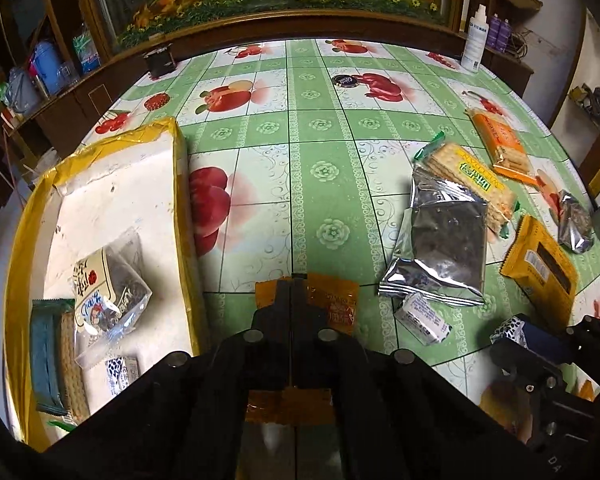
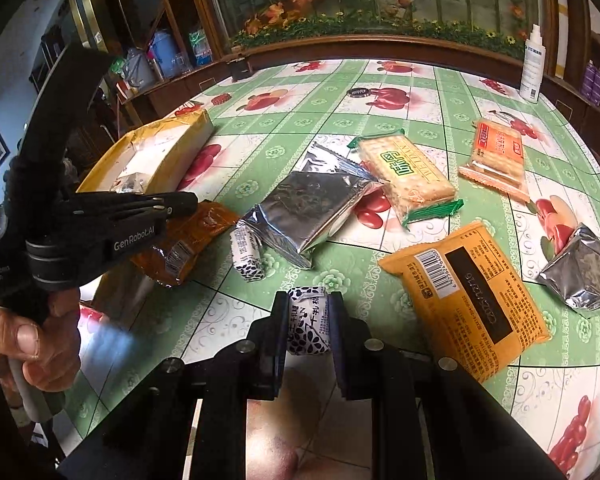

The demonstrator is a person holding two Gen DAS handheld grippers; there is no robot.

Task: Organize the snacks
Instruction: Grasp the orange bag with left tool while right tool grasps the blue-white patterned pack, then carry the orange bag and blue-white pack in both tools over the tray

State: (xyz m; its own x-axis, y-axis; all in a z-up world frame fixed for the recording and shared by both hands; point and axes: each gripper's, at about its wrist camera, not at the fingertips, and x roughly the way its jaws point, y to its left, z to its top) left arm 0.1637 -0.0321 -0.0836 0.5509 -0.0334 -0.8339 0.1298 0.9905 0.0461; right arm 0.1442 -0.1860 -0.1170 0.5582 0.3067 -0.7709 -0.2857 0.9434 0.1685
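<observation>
My left gripper (image 1: 296, 280) is shut on an orange snack packet (image 1: 334, 300), just right of a white foam box (image 1: 132, 200) with yellow tape. It shows in the right wrist view (image 2: 188, 200) with the packet (image 2: 184, 240). The box holds a clear bag (image 1: 108, 292), a green cracker pack (image 1: 54, 356) and a small patterned candy (image 1: 120, 372). My right gripper (image 2: 306, 308) is shut on a white, black-patterned candy (image 2: 306, 324). A second such candy (image 2: 246, 254) lies by a silver foil pack (image 2: 308, 208).
On the green fruit-print tablecloth (image 2: 340, 120) lie a green-ended cracker pack (image 2: 408, 176), an orange cracker pack (image 2: 496, 156), a yellow packet (image 2: 468, 300) and a small silver pack (image 2: 580, 272). A white spray bottle (image 2: 534, 64) stands far right. A wooden aquarium cabinet (image 1: 284, 24) backs the table.
</observation>
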